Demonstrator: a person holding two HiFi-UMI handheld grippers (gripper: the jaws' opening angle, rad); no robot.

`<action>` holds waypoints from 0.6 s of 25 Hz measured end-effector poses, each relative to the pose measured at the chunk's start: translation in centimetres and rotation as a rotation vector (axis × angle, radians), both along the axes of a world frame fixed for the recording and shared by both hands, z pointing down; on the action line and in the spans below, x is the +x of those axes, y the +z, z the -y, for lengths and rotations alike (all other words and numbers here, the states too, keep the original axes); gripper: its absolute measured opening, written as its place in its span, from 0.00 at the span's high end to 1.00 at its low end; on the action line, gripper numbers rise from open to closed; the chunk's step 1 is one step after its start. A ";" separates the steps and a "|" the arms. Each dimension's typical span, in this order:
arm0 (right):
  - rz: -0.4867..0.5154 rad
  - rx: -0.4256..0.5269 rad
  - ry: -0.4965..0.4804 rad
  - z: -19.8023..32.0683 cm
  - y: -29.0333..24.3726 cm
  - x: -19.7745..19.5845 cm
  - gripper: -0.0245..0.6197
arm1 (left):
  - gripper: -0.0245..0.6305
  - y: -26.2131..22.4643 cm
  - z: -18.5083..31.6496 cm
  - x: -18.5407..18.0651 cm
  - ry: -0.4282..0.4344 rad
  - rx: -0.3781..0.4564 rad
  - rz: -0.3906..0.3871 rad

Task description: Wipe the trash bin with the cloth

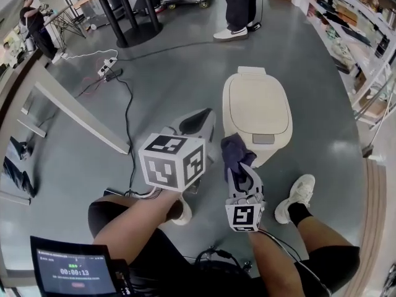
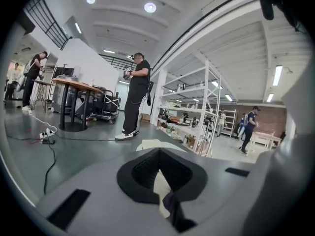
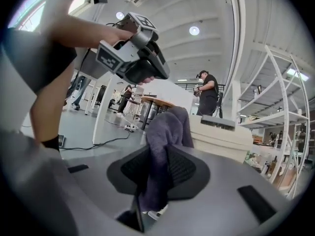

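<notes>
A cream trash bin with its lid down stands on the grey floor ahead of me. My right gripper is shut on a purple cloth, which bunches up above its fingers just short of the bin's near edge. In the right gripper view the cloth hangs between the pads of the right gripper, and the bin sits right behind. My left gripper hovers left of the bin, shut, with nothing in it. In the left gripper view its tips meet in front of the bin's lid.
A person stands beyond the bin. A black cable and power strip lie on the floor at left, near a white slanted beam. Shelving lines the right side. My own shoe is next to the bin.
</notes>
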State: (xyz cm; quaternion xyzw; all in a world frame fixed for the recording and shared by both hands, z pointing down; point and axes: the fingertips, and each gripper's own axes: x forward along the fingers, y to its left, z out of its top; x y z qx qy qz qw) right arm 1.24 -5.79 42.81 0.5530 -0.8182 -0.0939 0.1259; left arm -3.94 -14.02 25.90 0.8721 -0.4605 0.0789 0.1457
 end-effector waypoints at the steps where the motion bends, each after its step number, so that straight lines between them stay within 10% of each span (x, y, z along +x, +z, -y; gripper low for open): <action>1: 0.004 0.001 0.016 0.3 0.3 0.3 0.83 | 0.96 0.2 -0.1 0.0 0.006 -0.001 0.017; 15: 0.043 -0.022 0.141 1.7 1.9 7.4 0.83 | 0.96 9.8 -1.4 -0.5 -0.131 0.244 0.196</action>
